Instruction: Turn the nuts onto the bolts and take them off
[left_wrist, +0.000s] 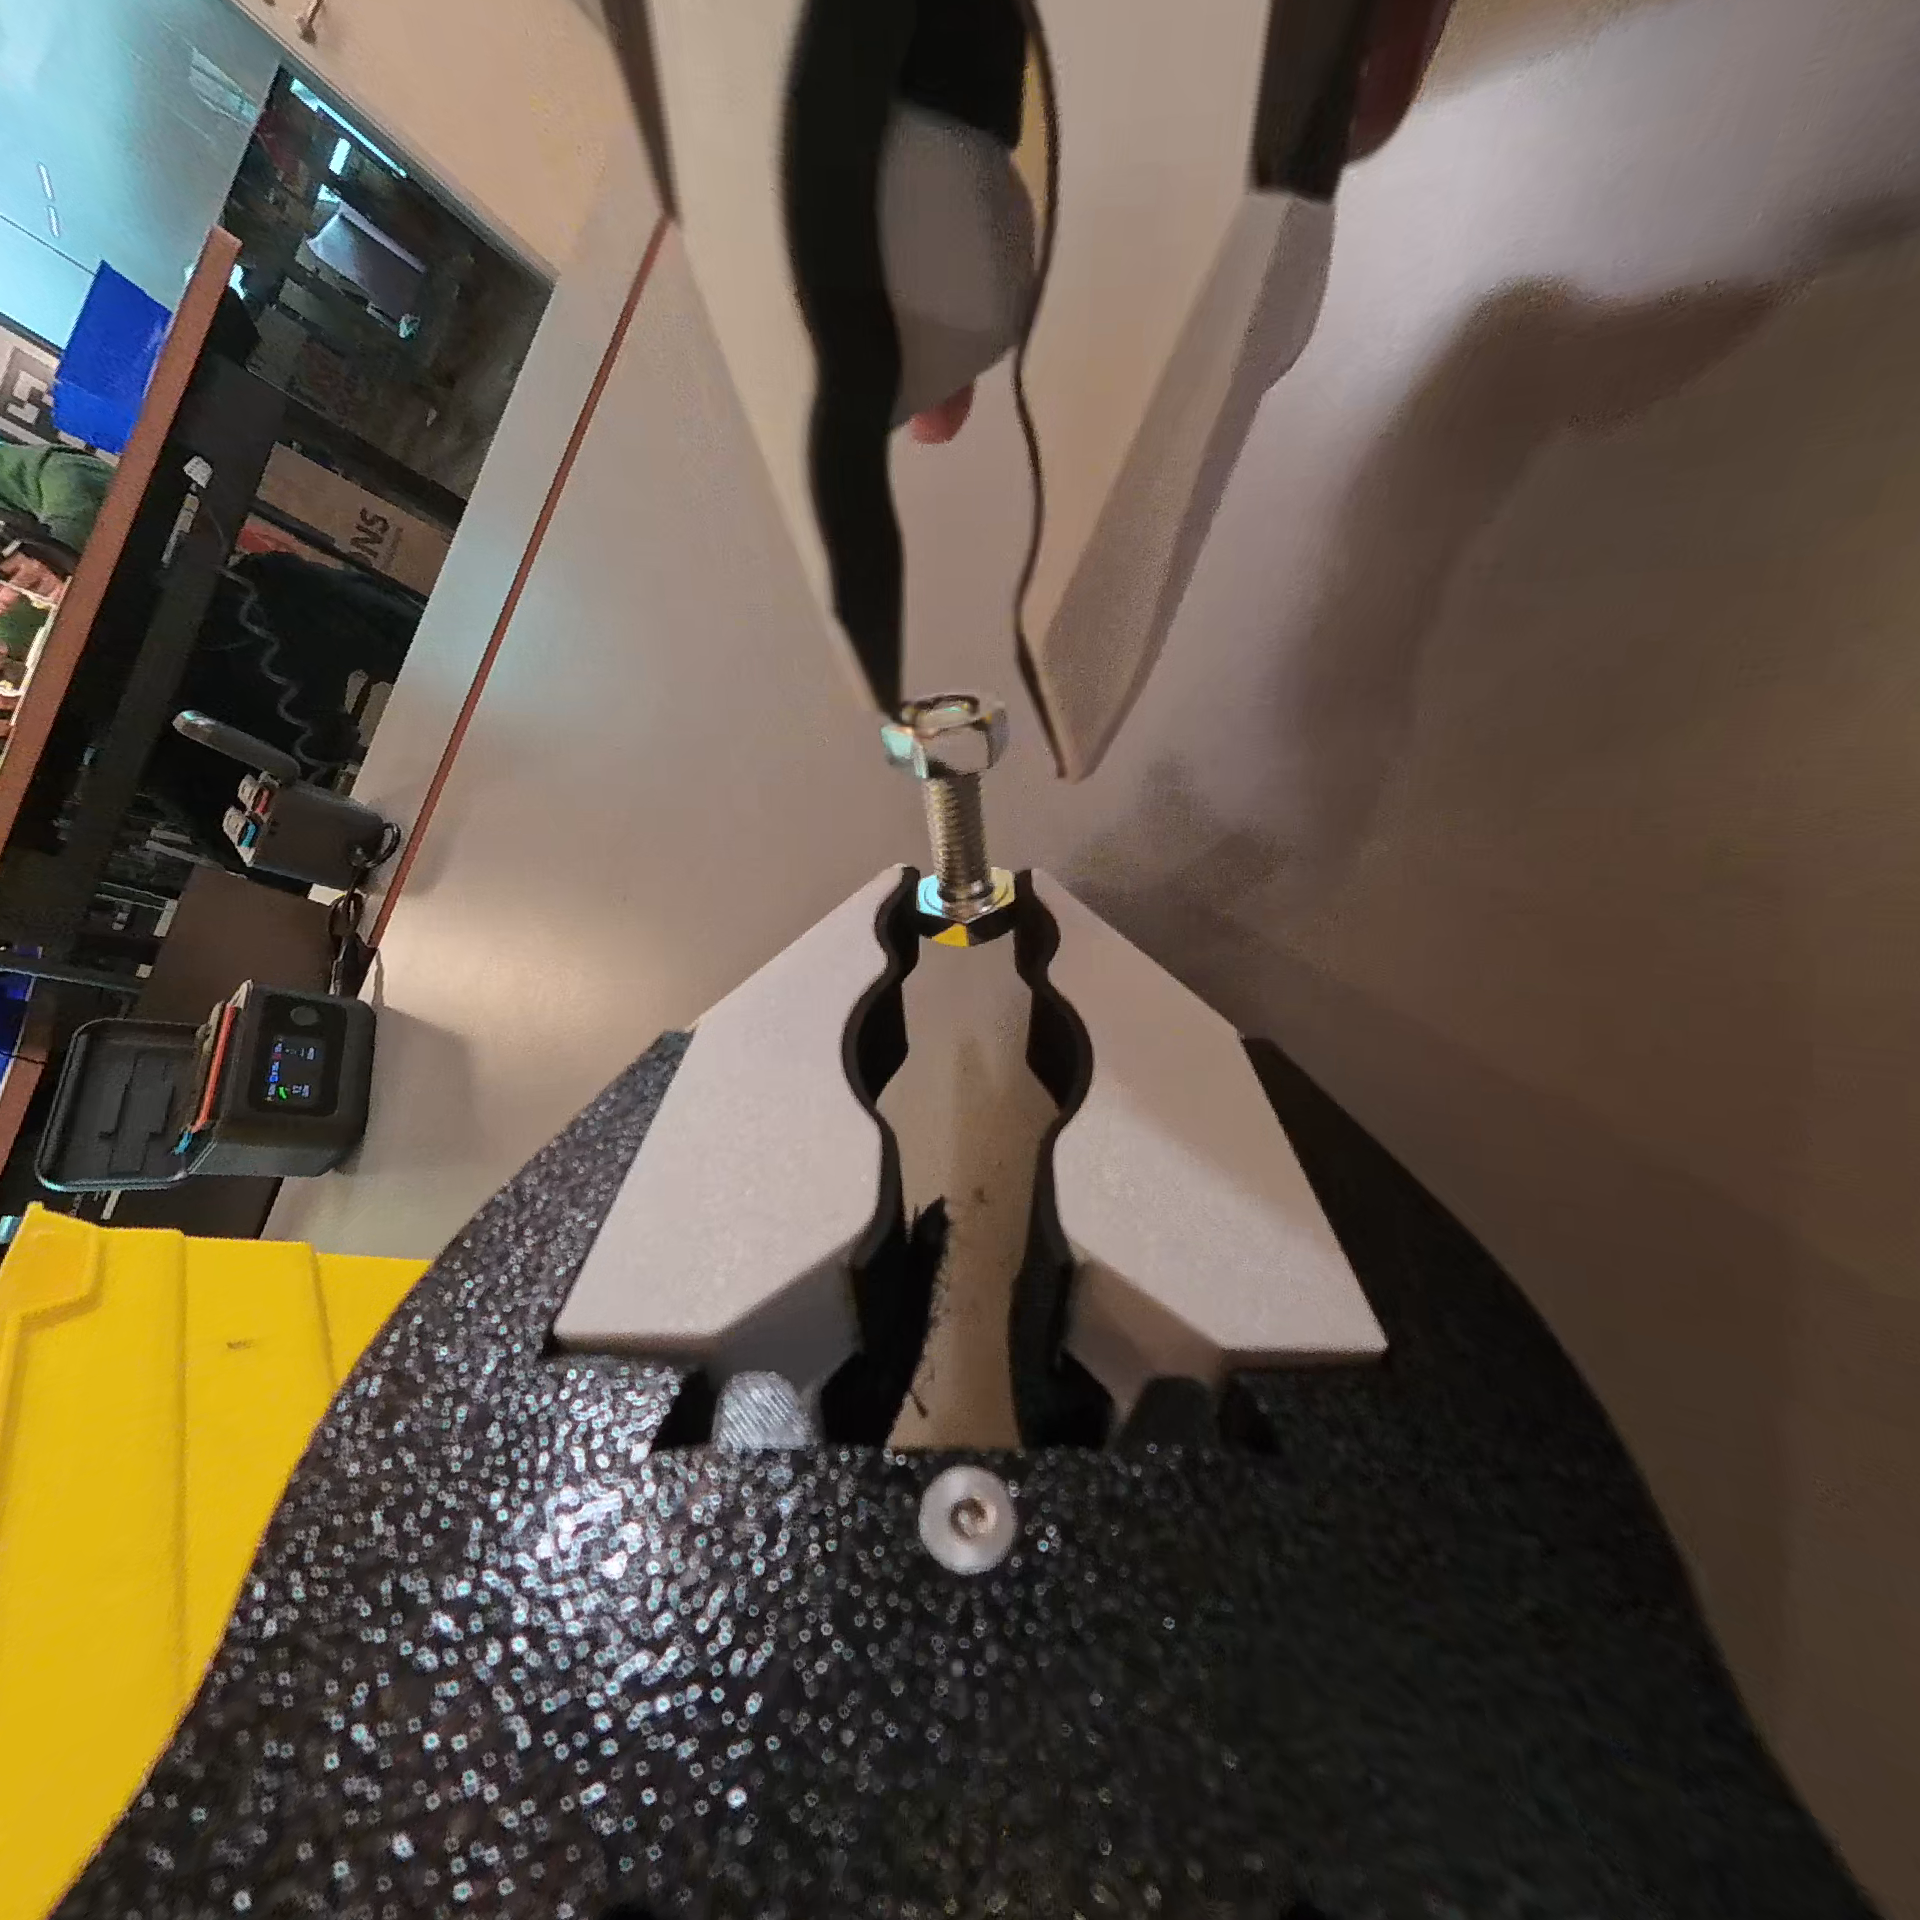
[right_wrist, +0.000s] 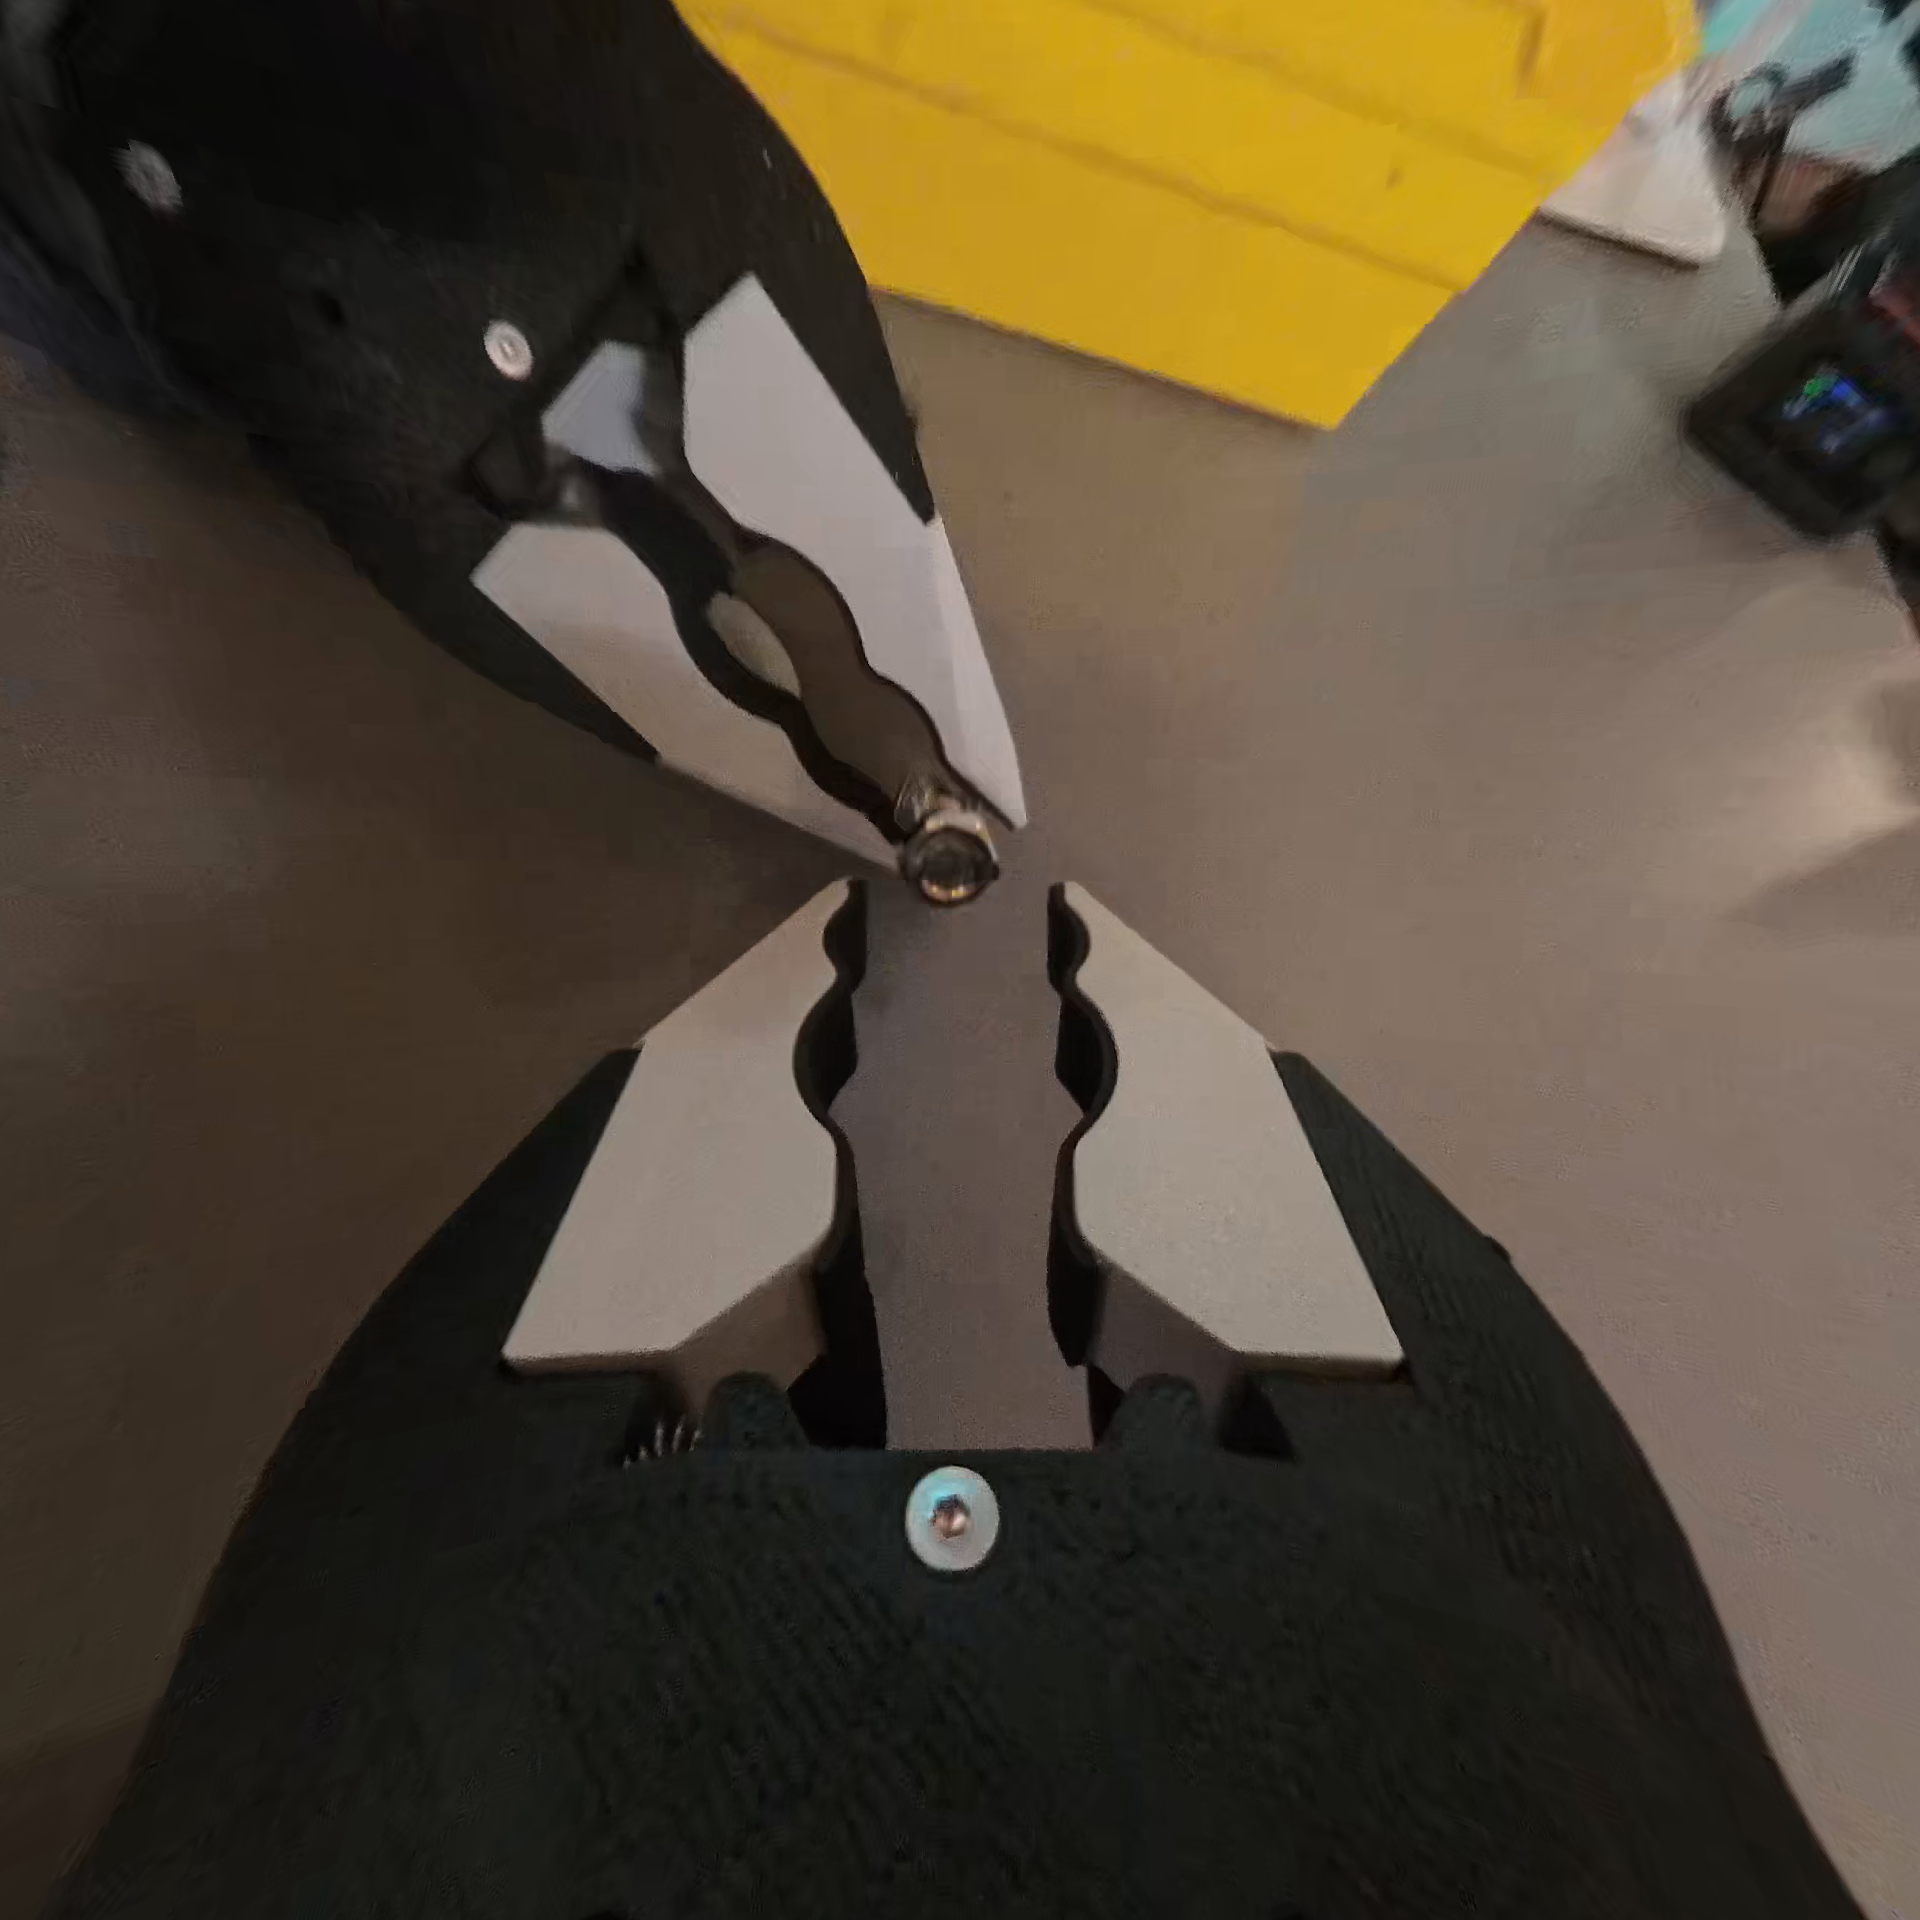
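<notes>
My left gripper (left_wrist: 956, 904) is shut on the near hex end of a silver bolt (left_wrist: 943, 826), held above the table. The threaded shank points away from it to a hex piece (left_wrist: 940, 727) at the far end; I cannot tell whether that piece is the nut or the bolt's head. My right gripper (left_wrist: 977, 743) comes in from the top, open, with a fingertip either side of that far hex piece. In the right wrist view my right gripper (right_wrist: 954, 894) is open and empty, and the bolt's end (right_wrist: 948, 862) sits just beyond its tips, held by the left gripper (right_wrist: 951, 831).
A yellow bin (left_wrist: 156, 1455) stands to the left, and it shows at the top of the right wrist view (right_wrist: 1195, 156). A black device with a small lit screen (left_wrist: 291, 1070) lies by the table's edge (left_wrist: 520, 540); it is also seen at the right (right_wrist: 1829, 416). Both grippers' tips are close together, under 4 cm apart.
</notes>
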